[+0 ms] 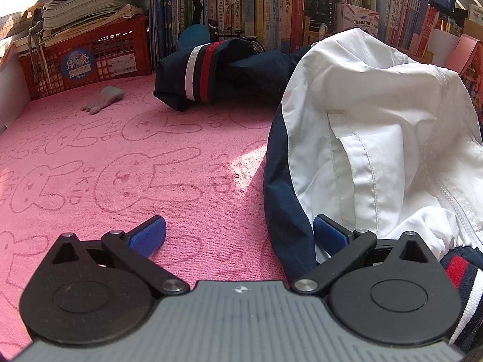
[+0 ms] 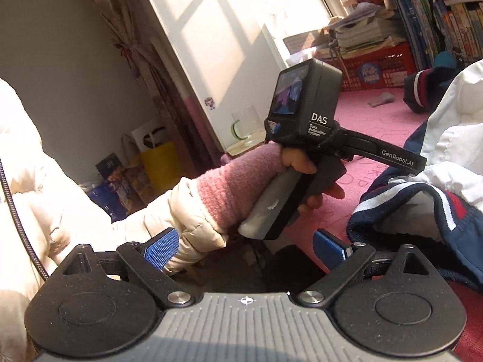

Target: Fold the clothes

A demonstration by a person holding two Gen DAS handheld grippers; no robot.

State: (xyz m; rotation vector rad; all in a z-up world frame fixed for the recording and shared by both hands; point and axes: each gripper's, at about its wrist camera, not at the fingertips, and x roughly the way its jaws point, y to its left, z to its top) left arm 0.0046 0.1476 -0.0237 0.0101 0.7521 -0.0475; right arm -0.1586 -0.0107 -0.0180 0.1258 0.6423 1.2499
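Where bunnies repeat, "SKIP" towel (image 1: pixel 90 157)

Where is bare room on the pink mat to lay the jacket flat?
Free: the pink mat between the red crate, grey glove and white jacket. Crowded: the right side under the jacket, and the back by its navy sleeve.

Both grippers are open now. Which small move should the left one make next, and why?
Probably shift the left gripper right and close on the jacket hem. It is open, holding nothing; the jacket lies crumpled beside its right finger on the pink blanket.
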